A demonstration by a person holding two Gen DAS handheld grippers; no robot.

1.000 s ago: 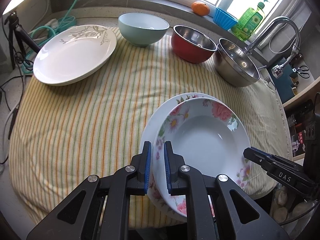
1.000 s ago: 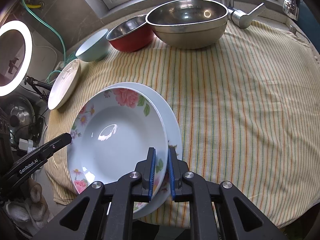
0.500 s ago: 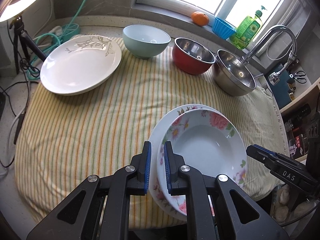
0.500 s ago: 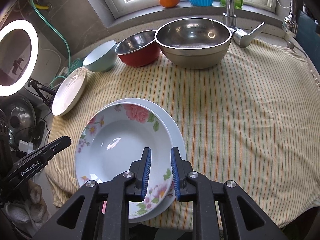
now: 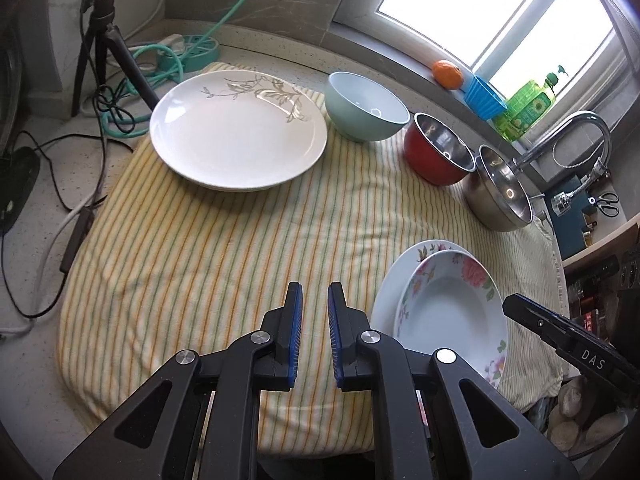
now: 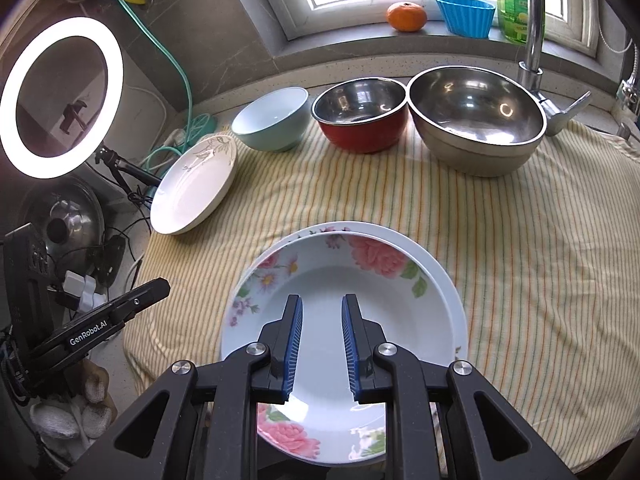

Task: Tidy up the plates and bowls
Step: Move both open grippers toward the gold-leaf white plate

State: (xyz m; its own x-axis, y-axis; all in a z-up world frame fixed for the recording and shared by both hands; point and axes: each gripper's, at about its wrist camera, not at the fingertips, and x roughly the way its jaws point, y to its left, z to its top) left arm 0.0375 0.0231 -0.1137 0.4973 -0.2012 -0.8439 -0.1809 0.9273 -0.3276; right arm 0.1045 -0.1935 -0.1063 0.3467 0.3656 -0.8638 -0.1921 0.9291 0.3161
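Two floral plates lie stacked on the striped cloth: a deep one [image 5: 452, 316] [image 6: 344, 280] on a wider one [image 5: 400, 276] [image 6: 436, 264]. My left gripper [image 5: 315, 292] hangs over bare cloth to their left, shut with only a narrow slit and nothing in it. My right gripper [image 6: 322, 304] hovers above the deep plate's near side with its jaws apart, pads touching nothing. A white leaf-patterned plate [image 5: 240, 148] [image 6: 192, 188] sits far left. A pale blue bowl [image 5: 364, 108], a red bowl [image 5: 436, 156] and a steel bowl [image 5: 500, 196] line the back.
A faucet [image 6: 532, 20] rises behind the steel bowl. An orange [image 6: 406, 16], a blue cup [image 6: 466, 16] and a green bottle stand on the sill. A ring light [image 6: 60, 96], its tripod [image 5: 104, 40] and cables crowd the left counter. The cloth [image 5: 220, 260] overhangs the near edge.
Both grippers have left the floral plates' rim. The left slid away to the left over the cloth. The right opened its jaws and pulled up and back; the plates now lie on the cloth.
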